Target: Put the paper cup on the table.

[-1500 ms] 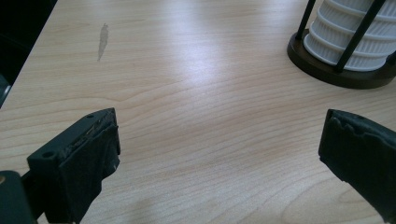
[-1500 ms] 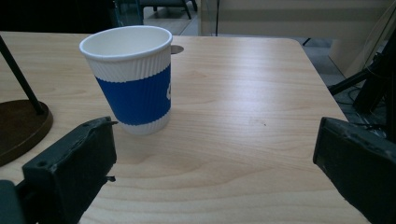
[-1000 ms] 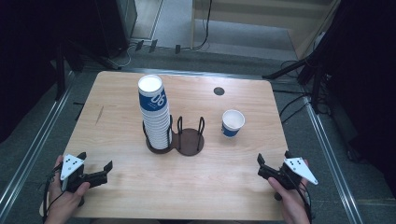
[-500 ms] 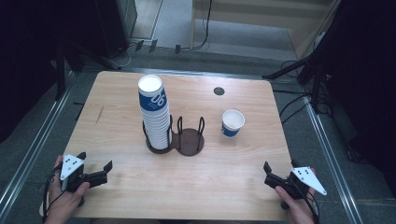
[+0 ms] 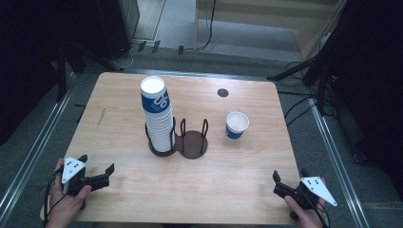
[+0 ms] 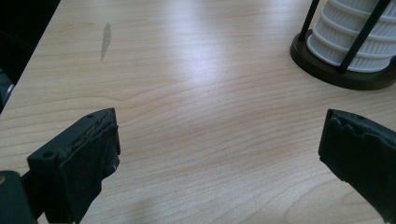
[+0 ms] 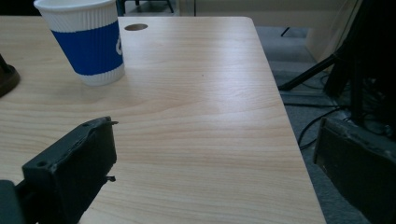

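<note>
High view: both tongs gape empty at near corners, left tongs [image 5: 97, 176] & right tongs [image 5: 288, 184], well apart from cup stack [image 5: 158, 116].

We see a wooden table [image 5: 123, 190]; near its middle a dark two-ring holder [image 5: 192, 144] bears a tall stack of cups [image 5: 158, 116] in its left ring; a single blue-banded cup [image 5: 236, 125] stands upright toward the right edge; a round hole [image 5: 222, 92] lies near the far edge; a grey mark [image 5: 100, 117] shows near the left edge.
</note>
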Available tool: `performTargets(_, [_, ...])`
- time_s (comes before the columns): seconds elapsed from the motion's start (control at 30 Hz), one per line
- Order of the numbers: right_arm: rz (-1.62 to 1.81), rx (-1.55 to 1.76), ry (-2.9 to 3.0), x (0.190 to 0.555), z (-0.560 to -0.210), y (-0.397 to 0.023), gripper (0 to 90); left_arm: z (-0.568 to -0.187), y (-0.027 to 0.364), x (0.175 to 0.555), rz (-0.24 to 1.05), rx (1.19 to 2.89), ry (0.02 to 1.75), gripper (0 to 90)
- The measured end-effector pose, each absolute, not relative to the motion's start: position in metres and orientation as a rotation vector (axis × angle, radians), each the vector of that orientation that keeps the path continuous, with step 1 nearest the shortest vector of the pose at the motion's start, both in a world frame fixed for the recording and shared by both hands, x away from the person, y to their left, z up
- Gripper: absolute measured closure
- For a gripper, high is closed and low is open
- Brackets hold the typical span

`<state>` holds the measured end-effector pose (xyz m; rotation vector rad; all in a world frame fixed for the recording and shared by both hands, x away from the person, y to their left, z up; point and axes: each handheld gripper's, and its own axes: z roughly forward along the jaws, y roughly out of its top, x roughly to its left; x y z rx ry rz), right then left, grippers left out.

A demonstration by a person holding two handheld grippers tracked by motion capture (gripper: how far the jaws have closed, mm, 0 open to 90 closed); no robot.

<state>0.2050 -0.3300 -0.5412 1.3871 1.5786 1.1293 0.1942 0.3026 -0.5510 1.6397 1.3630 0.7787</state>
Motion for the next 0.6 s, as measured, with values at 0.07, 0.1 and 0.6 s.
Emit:
performTargets(0.07, [1.118, 1.373, 1.588, 0.204, -0.543, -0.3274, 0.0, -0.551, 0.3027, 0.1943, 0.778, 1.64, 1.363, 0.0])
performTargets(0.1, [1.121, 1.375, 1.59, 0.2037, -0.5433, -0.3265, 0.0, -0.5511, 0.3027, 0.1944, 0.779, 1.639, 1.362, 0.0])
performTargets(0.6, [1.176, 1.414, 1.519, 0.1994, -0.546, -0.33, 0.0, -0.551, 0.3017, 0.1939, 0.796, 1.648, 1.347, 0.0])
